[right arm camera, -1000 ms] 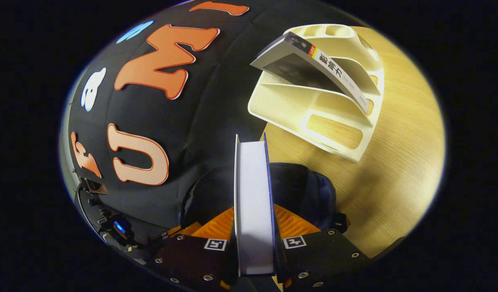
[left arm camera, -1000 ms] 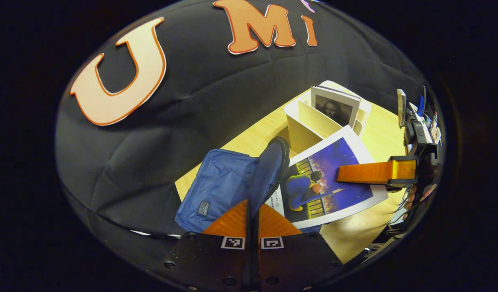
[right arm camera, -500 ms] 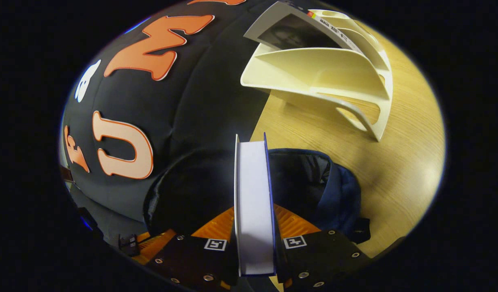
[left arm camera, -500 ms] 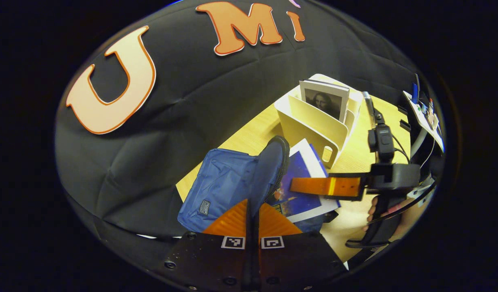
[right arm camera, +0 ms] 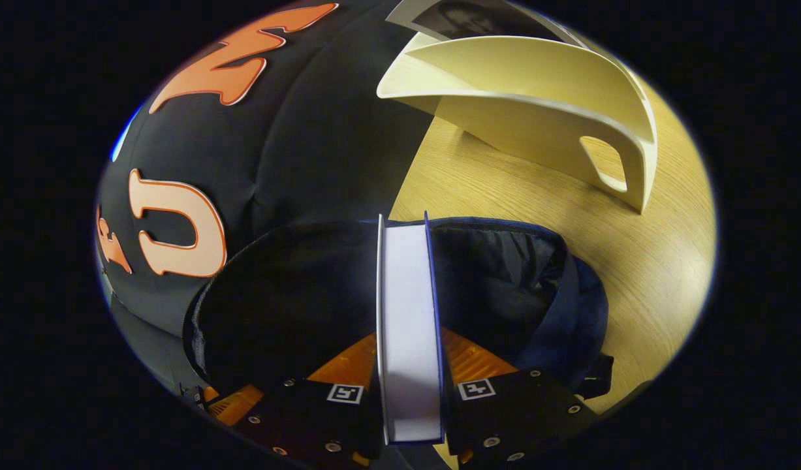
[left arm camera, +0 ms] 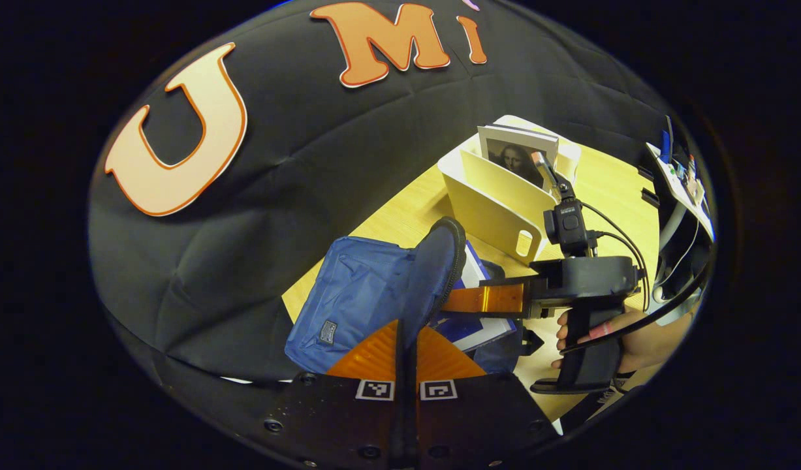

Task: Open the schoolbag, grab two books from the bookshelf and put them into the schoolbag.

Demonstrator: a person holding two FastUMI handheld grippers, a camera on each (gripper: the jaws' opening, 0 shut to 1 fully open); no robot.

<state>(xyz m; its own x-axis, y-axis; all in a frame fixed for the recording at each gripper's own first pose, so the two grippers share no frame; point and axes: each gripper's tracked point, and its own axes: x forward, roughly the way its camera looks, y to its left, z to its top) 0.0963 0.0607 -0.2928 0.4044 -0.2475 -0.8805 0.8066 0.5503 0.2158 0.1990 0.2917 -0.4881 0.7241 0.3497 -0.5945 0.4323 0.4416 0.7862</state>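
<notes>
The blue schoolbag point(left arm camera: 354, 294) lies on the wooden table with its zip-edged flap point(left arm camera: 439, 261) lifted. My left gripper point(left arm camera: 407, 326) is shut on that flap. Farther right, my right gripper point(left arm camera: 485, 299) is shut on a blue-covered book point(left arm camera: 473, 328) that is partly inside the bag's mouth. In the right gripper view the same book point(right arm camera: 407, 313) shows edge-on, white pages up, between the fingers of my right gripper point(right arm camera: 408, 339), over the bag's dark open inside point(right arm camera: 504, 281). A second book with a portrait cover point(left arm camera: 518, 153) stands in the cream bookshelf point(left arm camera: 498, 209).
The cream bookshelf point(right arm camera: 537, 98) stands just beyond the bag on the wooden table point(right arm camera: 504, 189). A hand point(left arm camera: 628, 339) holds the right gripper's black handle, with cables trailing from it. The black cloth wall runs right behind the bag.
My right gripper has carried the blue book left and down into the bag's mouth, so most of its cover is now hidden. My left gripper keeps the flap up, barely moved.
</notes>
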